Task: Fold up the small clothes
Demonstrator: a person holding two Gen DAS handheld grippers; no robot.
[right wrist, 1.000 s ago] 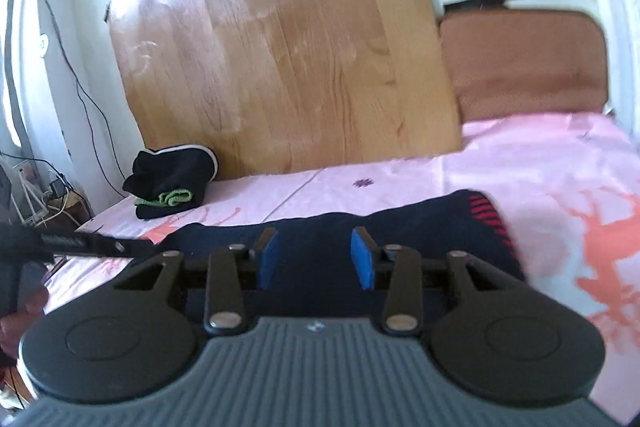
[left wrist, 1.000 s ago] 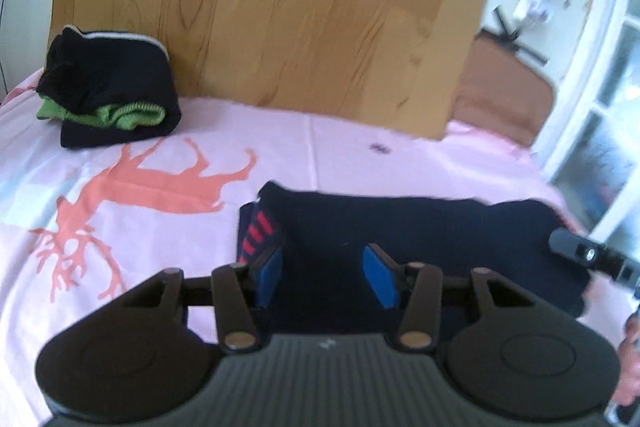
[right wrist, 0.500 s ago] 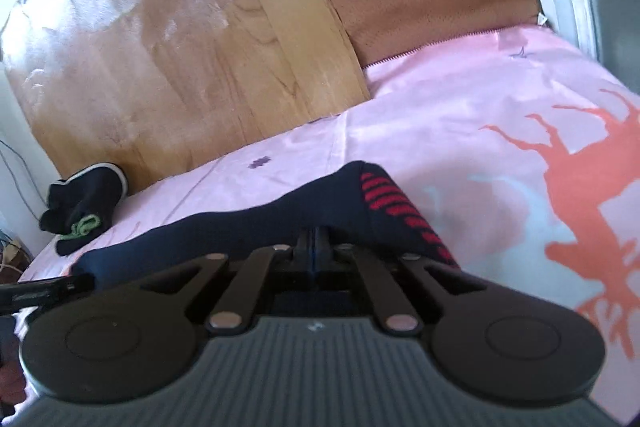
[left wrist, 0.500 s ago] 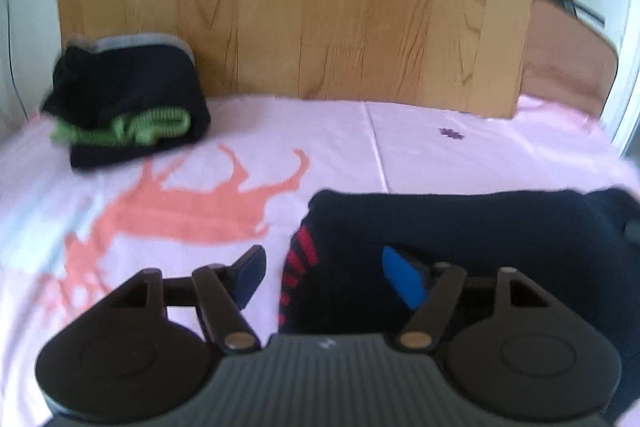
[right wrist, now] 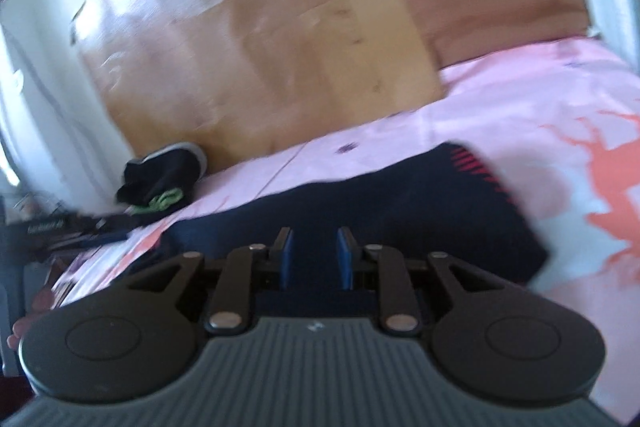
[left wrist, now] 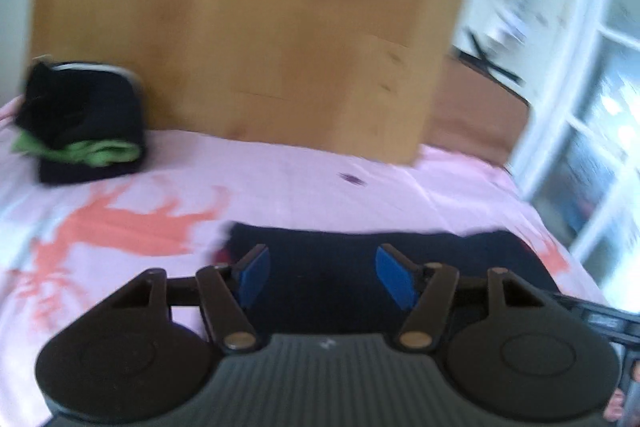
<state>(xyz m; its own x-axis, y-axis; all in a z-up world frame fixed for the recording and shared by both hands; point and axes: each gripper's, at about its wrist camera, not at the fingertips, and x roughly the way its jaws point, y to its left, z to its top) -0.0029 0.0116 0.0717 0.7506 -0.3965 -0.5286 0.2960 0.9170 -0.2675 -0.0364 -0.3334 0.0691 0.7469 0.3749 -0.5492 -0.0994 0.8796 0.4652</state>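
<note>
Pink bedsheet, one navy garment, left hand-held gripper apart, right hand-held gripper slightly parted.

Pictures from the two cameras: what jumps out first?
A navy sock with red stripes lies across the pink bedsheet, just past the blue pads of the right hand-held gripper. Farther back, a folded pile of dark clothes sits by a big wooden board.

Both views motion-blurred. Navy garment near edge hidden behind left tool body; its red stripes smeared. Right tool pads' contact with garment unclear. Folded pile beyond garment: item count unreadable.
</note>
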